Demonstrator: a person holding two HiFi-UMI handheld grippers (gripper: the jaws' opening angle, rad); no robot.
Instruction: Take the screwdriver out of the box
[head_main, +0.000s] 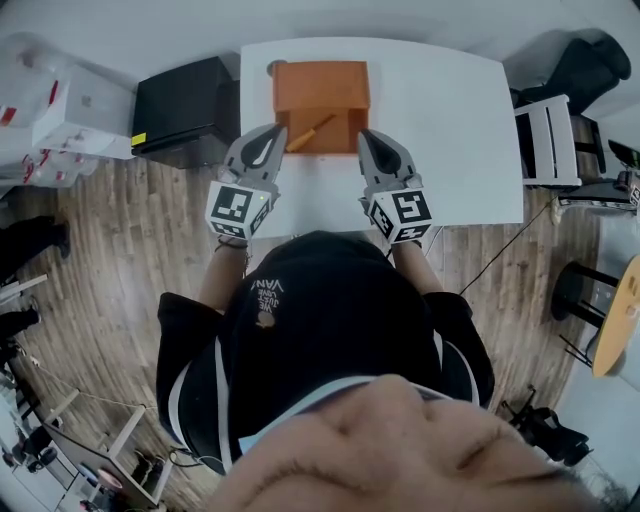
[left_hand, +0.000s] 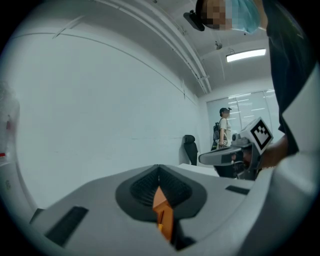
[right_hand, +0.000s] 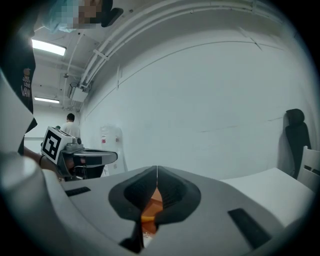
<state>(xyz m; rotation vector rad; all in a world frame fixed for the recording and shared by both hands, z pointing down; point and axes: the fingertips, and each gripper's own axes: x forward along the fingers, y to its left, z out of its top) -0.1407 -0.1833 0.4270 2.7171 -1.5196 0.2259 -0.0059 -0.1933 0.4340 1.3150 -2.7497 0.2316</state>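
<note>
An open orange box (head_main: 320, 85) stands on the white table (head_main: 450, 120). Inside it a screwdriver (head_main: 309, 131) with a yellow-orange handle lies at a slant. My left gripper (head_main: 277, 131) is shut and empty, its tip at the box's near left corner. My right gripper (head_main: 365, 136) is also shut and empty, at the near right corner. In the left gripper view the shut left gripper (left_hand: 159, 167) shows a sliver of the orange box (left_hand: 163, 215) below its pads. In the right gripper view the shut right gripper (right_hand: 157, 168) shows the box (right_hand: 150, 206) the same way.
A black cabinet (head_main: 185, 110) stands against the table's left side. A white chair (head_main: 545, 140) stands to the right, and clear storage bins (head_main: 60, 120) sit at far left. A person (left_hand: 225, 127) stands far off. The near table edge runs just under my grippers.
</note>
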